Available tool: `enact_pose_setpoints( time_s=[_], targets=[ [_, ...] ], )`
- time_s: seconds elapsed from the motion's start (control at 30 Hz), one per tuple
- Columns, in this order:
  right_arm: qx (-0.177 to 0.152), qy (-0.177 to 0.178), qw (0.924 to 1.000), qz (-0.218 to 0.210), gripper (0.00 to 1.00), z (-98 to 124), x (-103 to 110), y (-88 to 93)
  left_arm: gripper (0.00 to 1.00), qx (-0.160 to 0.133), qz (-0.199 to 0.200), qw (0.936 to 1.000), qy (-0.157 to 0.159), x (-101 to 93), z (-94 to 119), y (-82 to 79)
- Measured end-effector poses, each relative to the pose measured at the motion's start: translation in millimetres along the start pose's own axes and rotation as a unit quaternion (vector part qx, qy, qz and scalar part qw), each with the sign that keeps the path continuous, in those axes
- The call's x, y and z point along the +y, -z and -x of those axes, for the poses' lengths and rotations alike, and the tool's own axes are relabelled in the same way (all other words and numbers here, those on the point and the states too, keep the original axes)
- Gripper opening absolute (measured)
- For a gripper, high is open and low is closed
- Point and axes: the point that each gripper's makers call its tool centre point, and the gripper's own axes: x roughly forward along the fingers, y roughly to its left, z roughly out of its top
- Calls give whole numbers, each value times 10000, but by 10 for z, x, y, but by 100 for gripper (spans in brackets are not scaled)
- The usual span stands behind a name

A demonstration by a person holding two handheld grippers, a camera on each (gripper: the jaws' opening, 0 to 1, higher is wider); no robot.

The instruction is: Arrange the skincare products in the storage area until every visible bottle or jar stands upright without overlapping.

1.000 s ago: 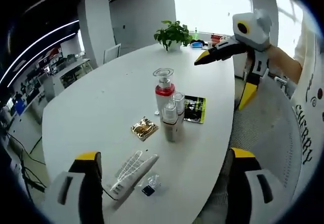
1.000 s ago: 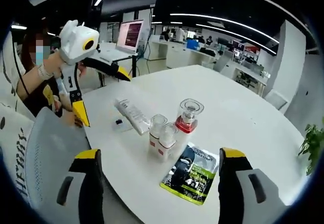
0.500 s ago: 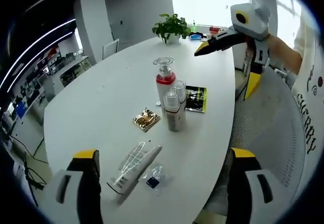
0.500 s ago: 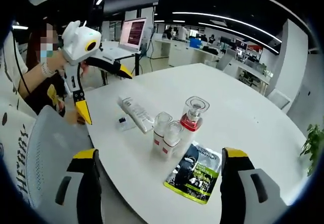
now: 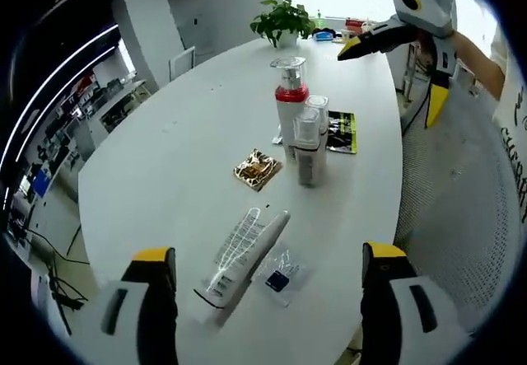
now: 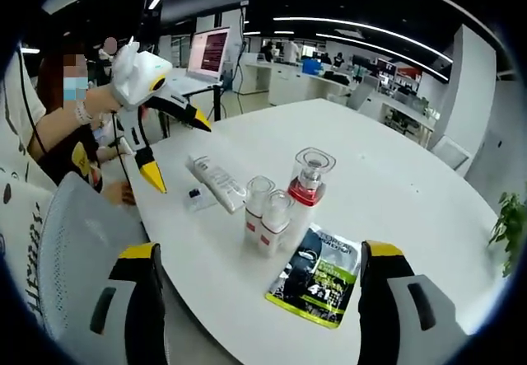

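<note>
Three upright clear-capped bottles (image 5: 300, 126), clustered

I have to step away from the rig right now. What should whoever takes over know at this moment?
Left gripper: open, empty, hanging over the table's near edge.
Right gripper: open, empty, above the table edge by the green sachet.
Things: the tall red-collared pump bottle and two small clear-capped bottles stand upright, bunched tightly mid-table. The white tube lies flat, near a small clear packet. A gold sachet lies flat beside the bottles.
Done: three bottles upright.
Left: probably stand the tube up, and space the bottles if they touch.
</note>
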Motion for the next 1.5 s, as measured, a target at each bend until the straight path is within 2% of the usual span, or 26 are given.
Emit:
enact_pose_setpoints(
  time_s=[0.1, 0.17, 0.2, 0.27, 0.47, 0.57, 0.6, 0.73, 0.87, 0.9, 1.0, 1.1, 1.13, 1.23, 1.37, 1.4, 1.5],
  targets=[
    [41, 4, 10000, -10, 99, -14, -2, 29, 74, 104, -211, 9997, -2, 40, -64, 42],
    [51, -6, 10000, -42, 99, -23, 4, 43, 70, 249, -355, 9991, -12, 33, -100, 66],
    [57, -6, 10000, -50, 99, -26, 3, 49, 69, 99, -528, 9986, 28, 48, -134, 25],
    [86, -12, 9999, -76, 99, -39, -5, 67, 60, 185, -421, 9989, 83, 61, -166, 47],
    [80, -3, 9999, -131, 99, -57, -20, 74, 40, 328, -706, 9969, 130, 180, -321, 134],
    [113, -28, 9999, -124, 99, -61, 1, 93, 28, 434, -755, 9962, 50, 265, -396, 191],
    [119, -34, 9998, -130, 99, -63, 5, 98, 25, 474, -885, 9949, 15, 295, -419, 212],
    [154, -48, 9997, -168, 98, -74, -6, 123, 29, 748, -1000, 9920, 161, 297, -507, 322],
    [191, -33, 9997, -148, 96, -74, -25, 129, 37, 913, -1487, 9846, 78, 383, -589, 418],
    [211, -31, 9997, -121, 96, -75, -35, 133, 37, 953, -1448, 9848, 64, 392, -601, 439],
    [262, 6, 9996, -118, 96, -97, -66, 157, 35, 980, -1544, 9831, 50, 416, -640, 462],
    [251, -28, 9996, -131, 96, -109, -62, 148, 32, 1066, -1755, 9787, 1, 456, -681, 488],
    [262, -44, 9996, -133, 96, -113, -57, 150, 32, 1130, -1909, 9751, 27, 447, -696, 505],
    [275, -76, 9995, -118, 95, -129, -46, 149, 32, 1222, -2010, 9719, 78, 418, -738, 553],
    [284, -91, 9995, -117, 95, -141, -46, 141, 30, 1231, -2043, 9711, 126, 414, -771, 539],
    [284, -87, 9995, -113, 95, -144, -53, 137, 28, 1283, -2006, 9710, 227, 397, -772, 565],
    [293, -86, 9995, -113, 95, -147, -64, 134, 28, 1226, -1979, 9722, 238, 400, -781, 542]
  ],
)
